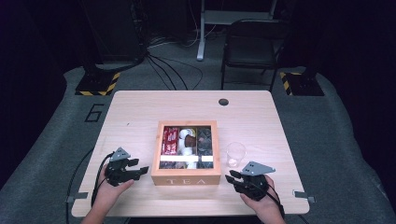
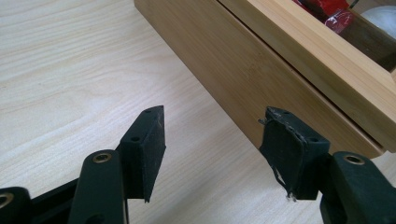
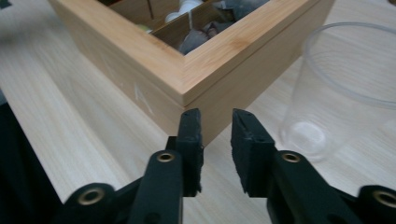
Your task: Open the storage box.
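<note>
Looking down from the high view, a square bamboo tea box (image 1: pixel 186 154) with its lid open sits in the middle of the pale wooden surface (image 1: pixel 140 107), packed with red sachets, white bits and dark packets in three compartments. The left tongs (image 1: pixel 142 170) rest just beside the box's left front corner, the right tongs (image 1: pixel 229 176) near its right front corner, each held in a hand coming up from the bottom edge. A clear plastic cup (image 1: pixel 236 154) stands just right of the box, near the right tongs.

Over in the left gripper view, the left tongs (image 2: pixel 212 140) are parted with nothing between the pads, just bare surface. The box's side wall (image 2: pixel 261 70) runs diagonally right ahead, and the right-hand pad is close against its lower edge; can't tell if it's actually touching.

In the right gripper view, the right tongs (image 3: pixel 217 140) show a narrow gap, gripping nothing, and point straight at the box's corner (image 3: pixel 187 88). The cup (image 3: pixel 341 88) stands off to the right, close to the box.
</note>
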